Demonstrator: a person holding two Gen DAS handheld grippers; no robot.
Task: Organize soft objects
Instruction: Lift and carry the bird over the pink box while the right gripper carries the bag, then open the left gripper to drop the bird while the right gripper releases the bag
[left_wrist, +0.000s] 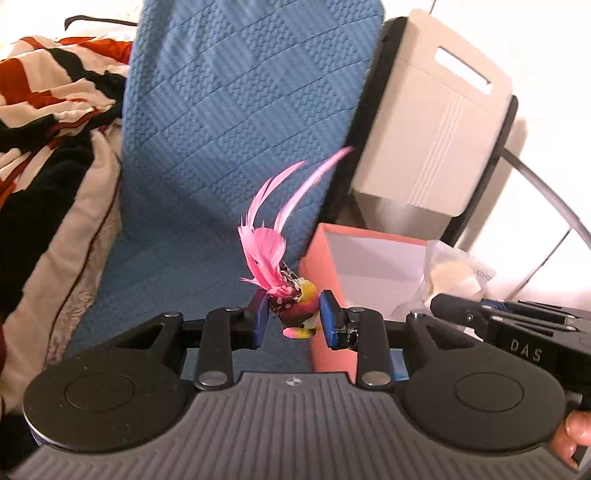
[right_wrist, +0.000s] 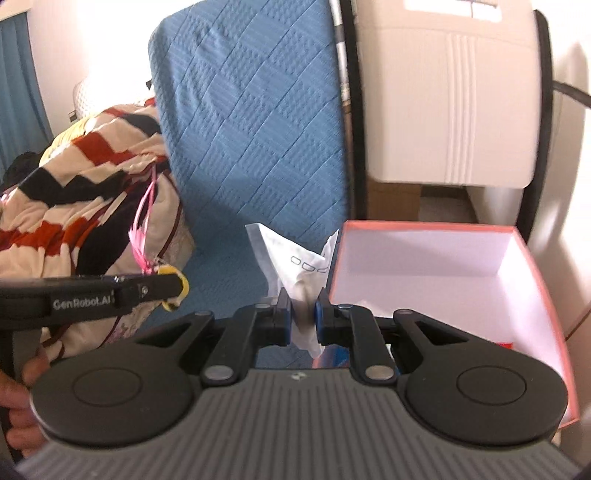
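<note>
A pink feathered toy (left_wrist: 291, 302) is gripped by the left tool (left_wrist: 294, 319) above the blue quilted cover (left_wrist: 236, 110), beside the pink box (right_wrist: 436, 258) (its interior open). A white packet (right_wrist: 295, 269) is clamped in the right tool (right_wrist: 302, 319); "GenRobot.AI" is legible, the packet's print is not.

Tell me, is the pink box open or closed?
Open. The pink box has no lid on it, and the right wrist view looks straight down onto its white inside walls. Whether it is fully empty I cannot tell.
</note>
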